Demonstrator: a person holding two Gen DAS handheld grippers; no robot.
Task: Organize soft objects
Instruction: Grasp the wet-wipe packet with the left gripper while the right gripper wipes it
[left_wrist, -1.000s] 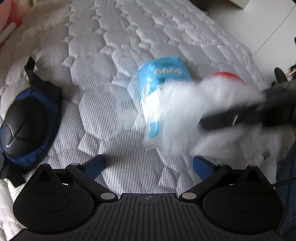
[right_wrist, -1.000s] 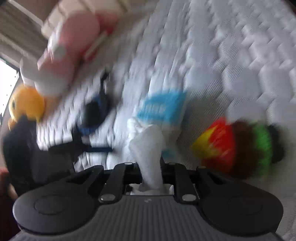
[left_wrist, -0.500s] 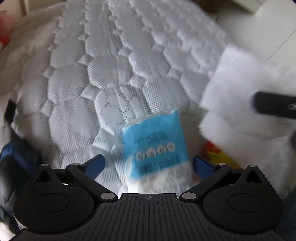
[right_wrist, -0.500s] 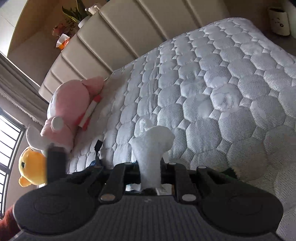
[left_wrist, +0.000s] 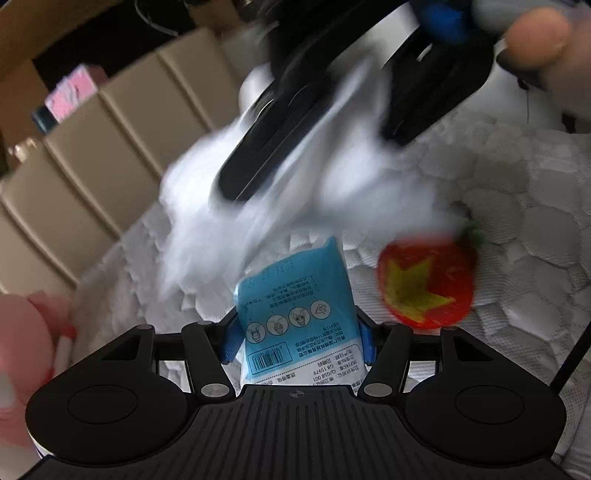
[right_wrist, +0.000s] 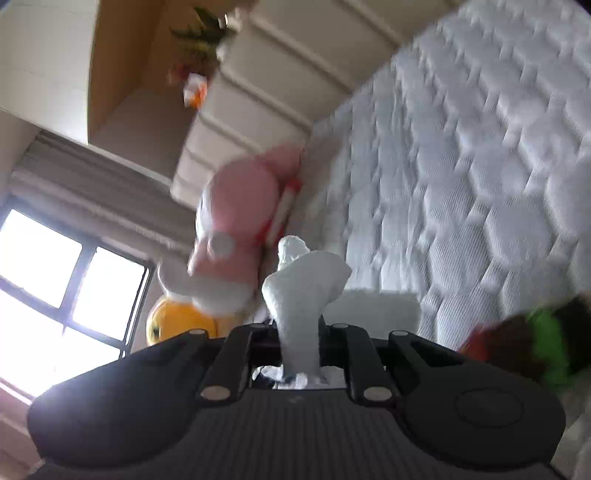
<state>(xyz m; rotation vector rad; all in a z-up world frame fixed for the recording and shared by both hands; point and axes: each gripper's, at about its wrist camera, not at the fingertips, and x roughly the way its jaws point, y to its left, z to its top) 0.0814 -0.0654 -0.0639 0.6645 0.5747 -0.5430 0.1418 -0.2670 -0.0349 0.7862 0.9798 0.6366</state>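
the left gripper (left_wrist: 297, 338) has just closed its blue pads on a blue-and-white tissue pack (left_wrist: 295, 314), which stands up between them above the quilted white mattress (left_wrist: 524, 206). no loose tissue shows at the end of the pack that faces the camera; whether its far end is open cannot be told.

the right gripper (right_wrist: 297, 328) is nearly closed, pinching a bunched white tissue (right_wrist: 301, 291) that sticks up out of the narrow gap between its jaws. in the left wrist view the same gripper (left_wrist: 317, 122) crosses above the pack as a dark blur, with the white tissue (left_wrist: 229, 221) spread in a smear below it and a fingertip (left_wrist: 535, 35) of the person at the top right corner.

a red round plush with a yellow star (left_wrist: 424, 284) lies on the mattress just right of the pack. in the right wrist view its green and brown side (right_wrist: 532, 347) shows at the mattress's near edge. a pink plush (right_wrist: 240, 225) and a yellow plush (right_wrist: 177, 325) sit at the mattress's head end, by the beige padded headboard (right_wrist: 258, 92), the pink one leaning against it.
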